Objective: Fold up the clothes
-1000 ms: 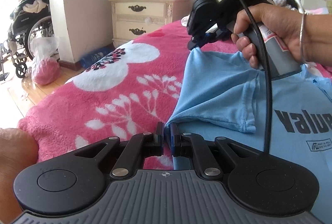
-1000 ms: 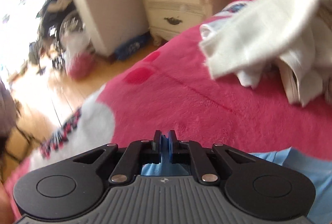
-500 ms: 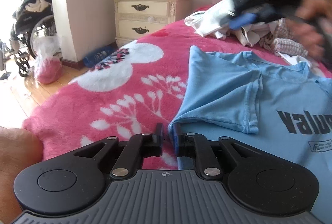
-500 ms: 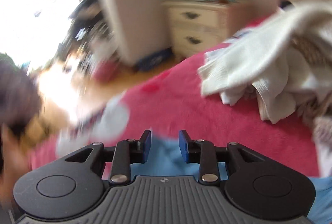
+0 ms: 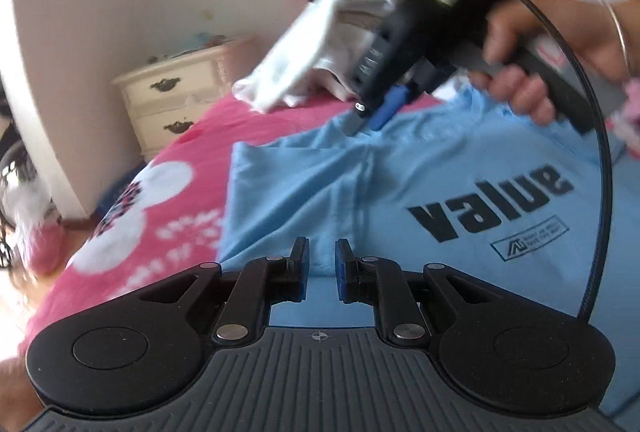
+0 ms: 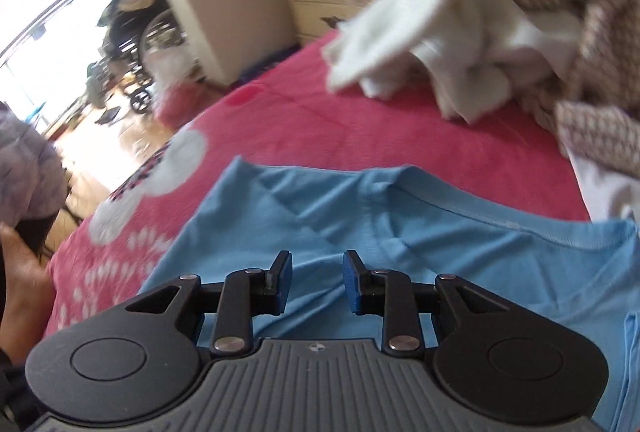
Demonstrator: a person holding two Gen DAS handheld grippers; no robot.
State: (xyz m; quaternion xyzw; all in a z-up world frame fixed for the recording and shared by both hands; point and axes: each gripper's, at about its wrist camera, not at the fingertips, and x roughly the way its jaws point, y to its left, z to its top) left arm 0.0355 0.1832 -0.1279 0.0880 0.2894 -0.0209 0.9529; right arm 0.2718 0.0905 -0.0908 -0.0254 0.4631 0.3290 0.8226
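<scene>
A light blue T-shirt [image 5: 400,184] printed "value" lies flat on the pink bed, its left sleeve [image 5: 288,192] folded inward. My left gripper [image 5: 322,260] hovers over the shirt's lower left part, its jaws slightly apart and pinching nothing. My right gripper [image 5: 370,120], held by a hand [image 5: 540,44], points down at the shoulder near the collar. In the right wrist view the right gripper [image 6: 316,272] has its jaws closing. The shirt [image 6: 480,252] shows under the gap, and the pads do not press it.
The pink flowered blanket [image 5: 168,192] covers the bed. A pile of white and knitted clothes [image 6: 460,32] lies beyond the collar. A cream nightstand [image 5: 180,88] stands by the wall, and a wheelchair [image 6: 136,44] stands on the wooden floor at the left.
Both grippers let go of the folded sleeve. The left one slid right over the shirt and rolled. The right one swung away, then came down near the shoulder and collar.
</scene>
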